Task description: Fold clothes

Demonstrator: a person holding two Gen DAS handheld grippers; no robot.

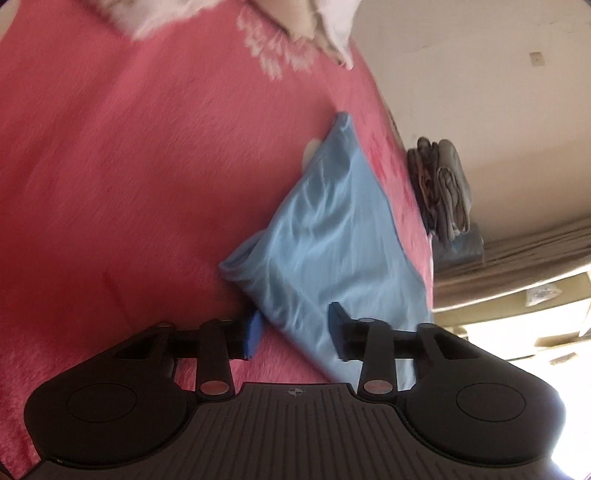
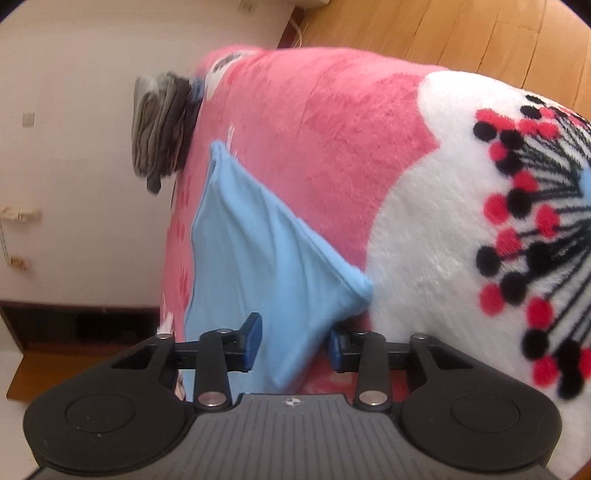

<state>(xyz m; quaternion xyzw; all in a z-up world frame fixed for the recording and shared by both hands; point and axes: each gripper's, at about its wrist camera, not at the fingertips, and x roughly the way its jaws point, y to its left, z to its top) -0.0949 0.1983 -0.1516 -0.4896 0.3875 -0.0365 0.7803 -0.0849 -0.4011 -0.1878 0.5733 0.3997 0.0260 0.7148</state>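
Note:
A light blue garment (image 1: 325,236) lies folded into a rough triangle on the pink fleece blanket (image 1: 110,166), near the blanket's edge. My left gripper (image 1: 295,330) hovers at its near corner with the jaws apart. The cloth's edge runs between the blue pads (image 1: 253,334), and they do not press on it. In the right wrist view the same garment (image 2: 258,258) reaches down between the jaws of my right gripper (image 2: 294,343). Those pads (image 2: 253,338) also stand apart and are not clamped on the fabric.
A stack of folded grey clothes (image 1: 443,184) (image 2: 162,122) sits at the blanket's edge by the wall. White and beige cloths (image 1: 325,26) lie at the far end. The blanket has a white patch with red and black dots (image 2: 443,221). Wooden floor (image 2: 461,33) lies beyond.

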